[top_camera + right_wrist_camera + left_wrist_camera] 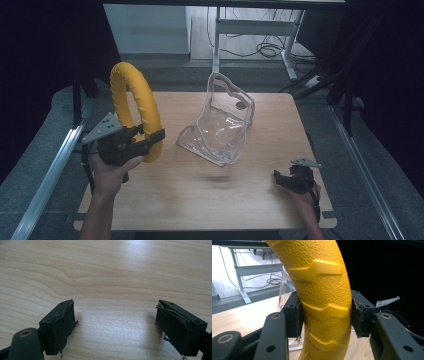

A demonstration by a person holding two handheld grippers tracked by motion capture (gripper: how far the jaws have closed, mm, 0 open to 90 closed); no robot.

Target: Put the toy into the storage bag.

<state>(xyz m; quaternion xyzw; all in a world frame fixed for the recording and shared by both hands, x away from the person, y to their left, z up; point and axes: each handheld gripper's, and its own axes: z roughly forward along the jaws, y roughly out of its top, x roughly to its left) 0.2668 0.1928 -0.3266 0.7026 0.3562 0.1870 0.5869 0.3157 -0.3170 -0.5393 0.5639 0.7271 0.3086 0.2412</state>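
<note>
A person is working at a wooden table (pixel 210 195), holding a gripper in each hand. The left gripper (pixel 145 140), at about nine o'clock on the table, is clenching a yellow ring (pixel 135 107) and holding it upright above the surface, its top arching toward twelve o'clock. In the left gripper view, both black jaws are pressing against opposite sides of the ring's pebbled band (pixel 325 300) (raised arrow-like ridges are running across it).

A clear plastic bag (pixel 220 125) is sitting near the table's centre, slightly toward twelve o'clock, standing partly open and apart from the ring.

The right gripper (pixel 285 179) is resting low at about four o'clock, well apart from the bag. In the right gripper view its jaws (pixel 115 325) are spread wide over bare wood grain, gripping nothing.
</note>
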